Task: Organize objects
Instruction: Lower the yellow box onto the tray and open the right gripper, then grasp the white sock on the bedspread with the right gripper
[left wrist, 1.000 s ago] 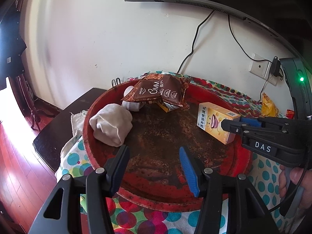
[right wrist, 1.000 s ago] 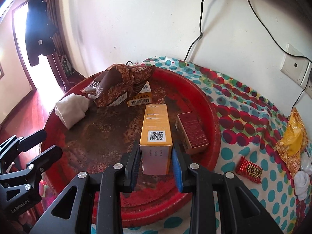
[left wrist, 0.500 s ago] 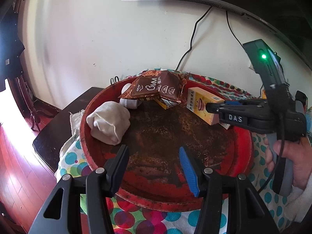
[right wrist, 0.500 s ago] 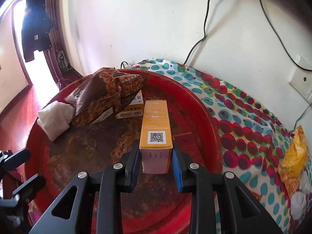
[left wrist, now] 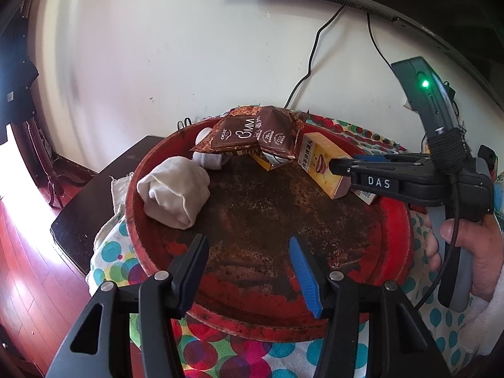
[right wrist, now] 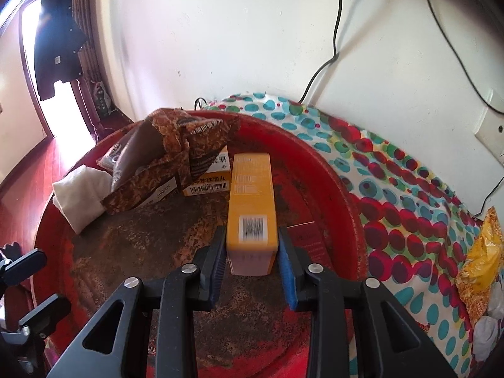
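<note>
The right gripper (right wrist: 252,252) is spreading its fingers around the yellow box (right wrist: 252,208) lying at the tray's (right wrist: 327,170) two o'clock, while the left gripper (left wrist: 249,267) is hovering with fingers spread.

Both pictures are bright, lit by daylight. The light comes from the left, where a doorway (right wrist: 47,94) is overexposed to plain white, and it makes a strong glare on the red floor (left wrist: 28,252). The wall (left wrist: 141,63) is evenly lit but shows soft grey smears (probably blur from the lens). The fisheye lens bends straight lines strongly near the edges, and the corners fall to black. The tray (left wrist: 395,220) is sharp in the middle with only soft shadows. The nearest gripper parts are slightly out of focus, and the cloth (right wrist: 409,189) colours look saturated.
</note>
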Motion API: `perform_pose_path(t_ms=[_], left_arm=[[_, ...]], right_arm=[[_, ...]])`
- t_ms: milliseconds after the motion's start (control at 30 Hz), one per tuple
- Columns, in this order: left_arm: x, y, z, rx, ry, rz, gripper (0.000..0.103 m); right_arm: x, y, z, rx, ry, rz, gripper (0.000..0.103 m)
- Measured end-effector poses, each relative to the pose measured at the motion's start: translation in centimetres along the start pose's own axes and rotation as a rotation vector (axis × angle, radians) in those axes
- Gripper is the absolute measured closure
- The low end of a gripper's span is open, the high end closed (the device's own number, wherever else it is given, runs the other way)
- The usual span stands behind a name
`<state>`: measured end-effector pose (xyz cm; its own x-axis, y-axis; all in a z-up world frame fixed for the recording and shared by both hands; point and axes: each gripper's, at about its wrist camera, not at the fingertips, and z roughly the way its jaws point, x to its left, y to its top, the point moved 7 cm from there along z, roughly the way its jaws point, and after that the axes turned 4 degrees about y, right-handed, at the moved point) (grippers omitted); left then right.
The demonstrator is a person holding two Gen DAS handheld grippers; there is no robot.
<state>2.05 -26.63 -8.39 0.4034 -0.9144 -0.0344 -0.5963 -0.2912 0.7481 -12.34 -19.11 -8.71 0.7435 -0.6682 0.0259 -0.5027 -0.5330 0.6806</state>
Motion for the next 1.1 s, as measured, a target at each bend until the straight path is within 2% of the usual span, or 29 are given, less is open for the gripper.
perform_pose_path(t_ms=[67, 200, 367, 467, 600, 900, 967, 1033, 1100], left_arm=[[-0.2, -0.1, 0.0, 0.000, 0.001, 0.009, 0.048], [-0.7, -0.3, 0.1, 0.001, 0.003, 0.028, 0.048], [-1.2, -0.5, 0.3, 0.002, 0.006, 0.049, 0.048], [-1.5, -0.5, 0.2, -0.007, 0.004, 0.061, 0.048], [-2.5, -0.7, 0.1, -0.013, -0.008, 0.092, 0.048], [-4.7, -0.9, -0.6, -0.048, -0.035, 0.180, 0.048], [-5.3, -0.9, -0.9, -0.048, -0.061, 0.187, 0.048], [-5.9, -0.7, -1.3, -0.064, -0.068, 0.199, 0.048], [-6.7, -0.3, -1.8, -0.070, -0.091, 0.204, 0.048]], right_arm=[[0.0, 0.0, -0.4, -0.006, 0.000, 0.003, 0.063], [-0.1, -0.4, -1.9, -0.027, -0.005, -0.010, 0.063], [-2.7, -1.5, -4.5, -0.060, -0.026, 0.035, 0.058], [-5.7, -2.8, -6.4, -0.079, -0.057, 0.081, 0.058], [-11.5, -5.5, -9.2, -0.097, -0.148, 0.154, 0.054], [-23.6, -13.0, -13.5, -0.055, -0.329, 0.319, 0.053], [-25.1, -14.0, -14.3, -0.055, -0.336, 0.342, 0.053], [-26.5, -14.7, -14.6, -0.052, -0.290, 0.382, 0.053], [-27.5, -15.1, -14.7, -0.046, -0.290, 0.387, 0.053]])
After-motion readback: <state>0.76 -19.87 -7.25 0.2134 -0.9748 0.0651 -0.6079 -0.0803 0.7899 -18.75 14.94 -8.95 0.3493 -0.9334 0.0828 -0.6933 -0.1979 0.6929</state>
